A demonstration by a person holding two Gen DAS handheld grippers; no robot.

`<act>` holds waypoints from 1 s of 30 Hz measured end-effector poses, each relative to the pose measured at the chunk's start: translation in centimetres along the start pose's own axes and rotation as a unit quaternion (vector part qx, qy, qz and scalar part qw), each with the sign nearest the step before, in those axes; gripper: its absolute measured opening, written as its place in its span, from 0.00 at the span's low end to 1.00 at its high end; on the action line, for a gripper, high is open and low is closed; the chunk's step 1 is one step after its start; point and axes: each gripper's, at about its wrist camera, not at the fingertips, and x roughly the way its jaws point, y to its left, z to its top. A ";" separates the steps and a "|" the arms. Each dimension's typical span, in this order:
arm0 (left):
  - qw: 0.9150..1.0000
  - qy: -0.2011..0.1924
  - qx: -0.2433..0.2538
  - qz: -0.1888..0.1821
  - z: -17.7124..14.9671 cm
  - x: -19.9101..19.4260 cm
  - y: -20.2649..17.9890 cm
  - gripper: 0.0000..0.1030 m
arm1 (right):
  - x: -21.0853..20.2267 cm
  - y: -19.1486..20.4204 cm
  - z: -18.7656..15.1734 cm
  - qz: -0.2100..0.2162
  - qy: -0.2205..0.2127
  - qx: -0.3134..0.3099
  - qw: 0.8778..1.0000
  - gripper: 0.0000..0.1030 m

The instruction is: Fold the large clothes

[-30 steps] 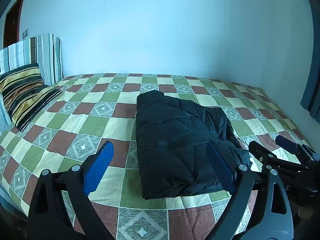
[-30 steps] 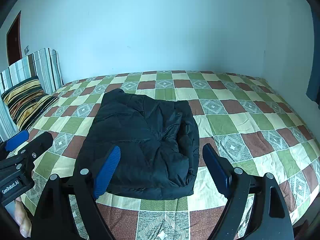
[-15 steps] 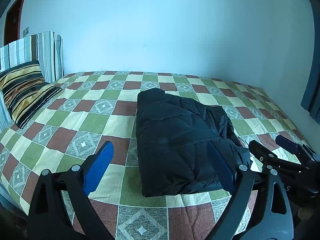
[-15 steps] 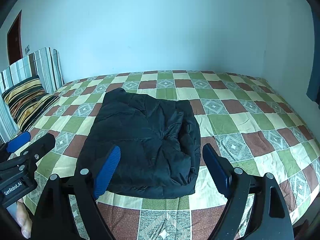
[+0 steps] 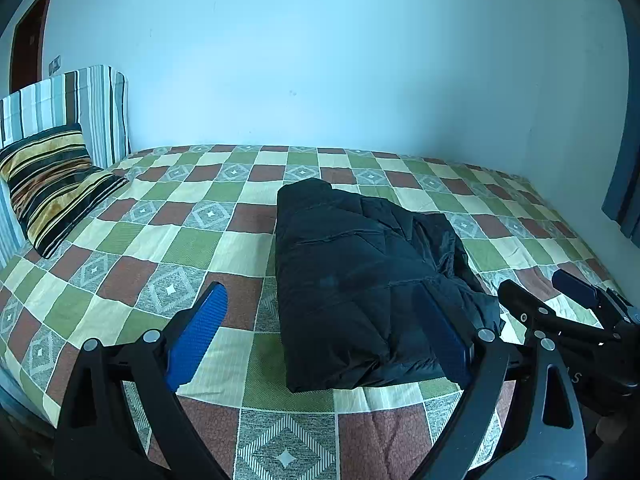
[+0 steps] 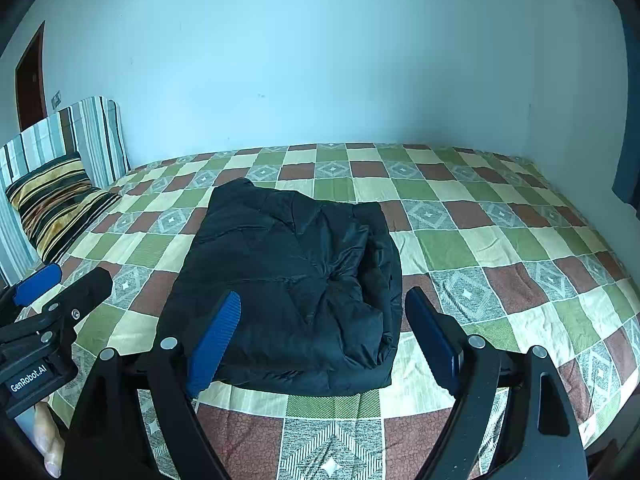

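The black puffer jacket (image 6: 292, 292) lies folded into a thick, roughly rectangular bundle on the near middle of the bed, on the checked bedspread (image 6: 500, 240), its near edge close to the bed's front edge. By its look it is light for its bulk, soft and springy — quilted padding that will likely try to puff back open — and the shiny shell fabric looks slippery, so a shallow pinch on a single layer would probably slide off. A better hold, I judge, is at the near corners or along the hem edge, taking several layers at once; the rumpled, bunched right side (image 5: 448, 248) seems the part most in need of tidying. The left gripper (image 5: 320, 340) hangs above the near edge of the bed with its blue-padded jaws spread wide and nothing between them; the right gripper (image 6: 324, 336) is likewise wide apart and empty, just short of the jacket's near edge. Each gripper shows at the margin of the other's view, side by side and apart. A striped pillow (image 5: 52, 184) leans against a striped headboard cushion (image 5: 80, 100) at the far left, well apart from the jacket — nothing stands between the grippers and the garment.
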 end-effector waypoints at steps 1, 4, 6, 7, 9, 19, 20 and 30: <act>1.000 -0.001 0.000 -0.001 0.0 0.0 0.0 0.90 | 0.0 0.0 0.0 0.000 0.000 -0.001 1.000 0.81; 1.000 -0.003 0.001 -0.001 0.0 -0.3 0.0 0.90 | -0.2 0.1 0.0 0.000 -0.001 -0.001 1.000 0.81; 1.000 -0.005 0.002 0.000 0.0 -0.5 -0.1 0.90 | -0.2 0.0 0.0 -0.001 -0.001 0.000 1.000 0.81; 1.000 -0.006 0.002 0.000 0.1 -0.5 -0.1 0.91 | -0.2 0.1 0.0 -0.001 -0.001 0.000 1.000 0.81; 1.000 -0.008 0.001 0.001 0.1 -0.7 -0.1 0.91 | -0.3 0.1 0.0 0.000 -0.001 0.000 1.000 0.81; 1.000 -0.018 0.006 0.002 0.1 -1.6 -0.3 0.96 | -1.1 0.3 0.2 -0.004 -0.005 0.001 1.000 0.81; 1.000 -0.018 0.007 0.002 0.1 -1.7 -0.2 0.96 | -1.1 0.2 0.1 -0.003 -0.006 0.001 1.000 0.81; 1.000 -0.026 0.010 0.007 0.2 -2.6 -0.3 0.98 | -1.5 0.3 -0.1 -0.004 -0.009 -0.001 1.000 0.81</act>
